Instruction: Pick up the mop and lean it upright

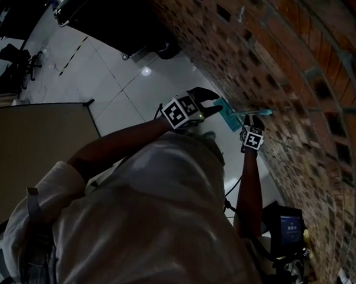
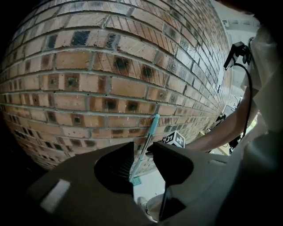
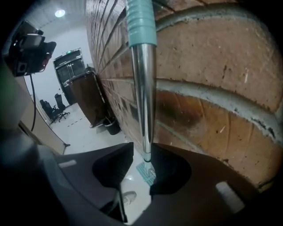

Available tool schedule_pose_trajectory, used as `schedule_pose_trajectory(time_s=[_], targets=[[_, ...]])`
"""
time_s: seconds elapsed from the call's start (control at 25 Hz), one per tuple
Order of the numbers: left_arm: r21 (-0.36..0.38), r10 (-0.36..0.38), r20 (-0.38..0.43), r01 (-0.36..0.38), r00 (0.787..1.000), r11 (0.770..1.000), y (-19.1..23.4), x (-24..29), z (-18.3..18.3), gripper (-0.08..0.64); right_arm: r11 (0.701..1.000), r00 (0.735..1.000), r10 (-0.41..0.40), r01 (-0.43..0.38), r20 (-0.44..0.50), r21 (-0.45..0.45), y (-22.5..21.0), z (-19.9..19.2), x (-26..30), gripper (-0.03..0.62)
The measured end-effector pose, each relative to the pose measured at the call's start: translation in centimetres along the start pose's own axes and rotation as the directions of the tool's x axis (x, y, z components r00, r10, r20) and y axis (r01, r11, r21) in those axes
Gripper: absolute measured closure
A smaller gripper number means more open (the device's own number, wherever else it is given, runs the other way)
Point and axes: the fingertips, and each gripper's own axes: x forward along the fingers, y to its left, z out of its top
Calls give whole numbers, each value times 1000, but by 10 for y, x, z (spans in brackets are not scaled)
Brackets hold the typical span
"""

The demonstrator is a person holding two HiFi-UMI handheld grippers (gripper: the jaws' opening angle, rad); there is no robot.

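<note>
The mop stands nearly upright against the brick wall [image 2: 110,66]. Its metal pole [image 3: 143,88] ends in a teal grip [image 3: 140,22] above, and its teal head [image 3: 147,171] rests on the floor. In the head view the mop head [image 1: 229,118] lies at the foot of the wall. My right gripper [image 3: 141,161] is open around the pole, which runs close to the right jaw with a gap on the left. My left gripper [image 2: 143,159] is open with nothing in it, short of the mop, and the pole [image 2: 148,141] shows beyond its jaws.
The brick wall [image 1: 299,67] fills the right side. A dark cabinet [image 3: 88,95] and a black bin [image 3: 112,126] stand along it farther on. An office chair [image 1: 17,58] is at the far left, a beige panel [image 1: 36,144] nearer. A small screen [image 1: 289,228] glows by the wall.
</note>
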Motion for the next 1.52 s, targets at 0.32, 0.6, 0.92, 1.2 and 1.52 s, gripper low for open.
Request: schedule_pose_trajectory(time_s=[0.32,0.6,0.92,1.2,1.52], targets=[[1,29,-4,-29,1000,1000,14,-15,-8,405,1000,998,-13,12,-58,-9,-8,-18,28,479],[-21,62,-12,-62,998,998,32,-29,-15,405,998,991,-54,57,-120,21,-13,-27,39,479],[-12,70,-23,-71,997,997,45,-37,-17,405,997,991,-63,67,-121,30,-8,-28,55,479],[11,44,-74,-43,996,999,45,-30,-23,405,994,988,-77,87,-133,69,-10,-34,60,479],[32,34,-101,-31,994,999,45,-31,-29,405,986,986,-114,127,-121,104,-16,-39,68,480]])
